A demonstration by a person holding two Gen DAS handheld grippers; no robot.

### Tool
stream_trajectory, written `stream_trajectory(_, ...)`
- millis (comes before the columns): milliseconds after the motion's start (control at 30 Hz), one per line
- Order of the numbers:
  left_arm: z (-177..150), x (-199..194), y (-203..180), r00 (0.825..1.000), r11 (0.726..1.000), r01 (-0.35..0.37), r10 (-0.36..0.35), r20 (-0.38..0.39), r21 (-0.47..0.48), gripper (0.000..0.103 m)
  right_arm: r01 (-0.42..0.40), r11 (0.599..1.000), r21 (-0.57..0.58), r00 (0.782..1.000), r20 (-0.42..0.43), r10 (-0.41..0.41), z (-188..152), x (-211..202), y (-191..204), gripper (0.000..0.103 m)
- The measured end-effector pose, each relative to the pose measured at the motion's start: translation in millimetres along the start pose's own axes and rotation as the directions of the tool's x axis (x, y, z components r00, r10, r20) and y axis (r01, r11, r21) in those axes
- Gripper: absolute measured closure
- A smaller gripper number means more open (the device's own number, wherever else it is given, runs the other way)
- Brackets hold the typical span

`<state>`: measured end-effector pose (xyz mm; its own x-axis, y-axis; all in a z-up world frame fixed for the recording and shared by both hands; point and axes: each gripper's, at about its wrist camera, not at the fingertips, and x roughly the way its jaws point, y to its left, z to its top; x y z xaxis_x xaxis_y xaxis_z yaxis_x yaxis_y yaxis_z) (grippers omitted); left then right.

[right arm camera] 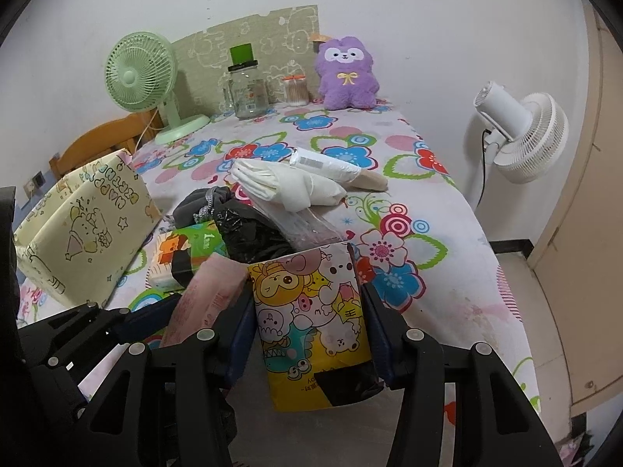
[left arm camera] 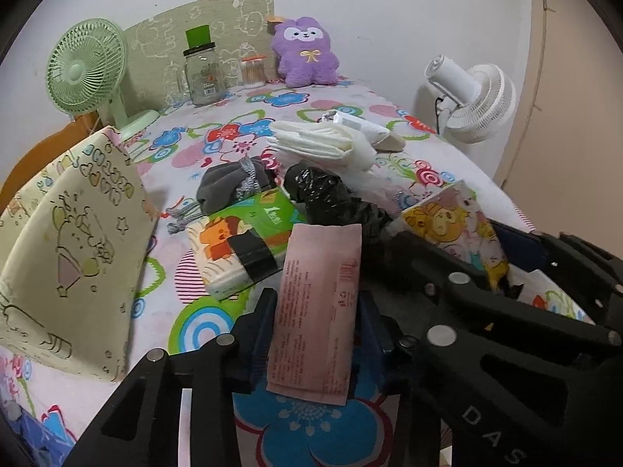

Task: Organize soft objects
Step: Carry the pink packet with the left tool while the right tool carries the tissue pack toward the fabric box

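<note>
My left gripper (left arm camera: 317, 334) is shut on a pink flat packet (left arm camera: 317, 311), held above the flowered table; the packet also shows in the right wrist view (right arm camera: 202, 299). My right gripper (right arm camera: 309, 319) is shut on a yellow cartoon tissue pack (right arm camera: 315, 319), seen at the right of the left wrist view (left arm camera: 455, 225). Ahead on the table lie a green tissue pack (left arm camera: 237, 249), a crumpled black plastic bag (left arm camera: 331, 194), a grey drawstring pouch (left arm camera: 229, 186) and folded white cloths (left arm camera: 327, 140). A purple plush (left arm camera: 303, 54) sits at the back.
A yellow cartoon-print box (left arm camera: 74, 257) stands at the left. A green desk fan (left arm camera: 85, 66), a glass jar (left arm camera: 202, 74) and a cotton-swab tub (left arm camera: 253, 72) stand at the back edge. A white fan (right arm camera: 521, 136) stands beside the table's right edge.
</note>
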<state>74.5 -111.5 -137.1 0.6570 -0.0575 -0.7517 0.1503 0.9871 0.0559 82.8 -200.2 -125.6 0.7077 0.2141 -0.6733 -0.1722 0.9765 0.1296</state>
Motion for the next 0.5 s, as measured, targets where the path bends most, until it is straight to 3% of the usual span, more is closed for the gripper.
stream_trajectory(500,10.2,-34.5,3.8,0.999,1.0,-0.001,0.001,0.052,-0.002,0.062,-0.023,0.999,0.027,0.999,0.044,0.022,13.0,-30.3,4.9,0.048)
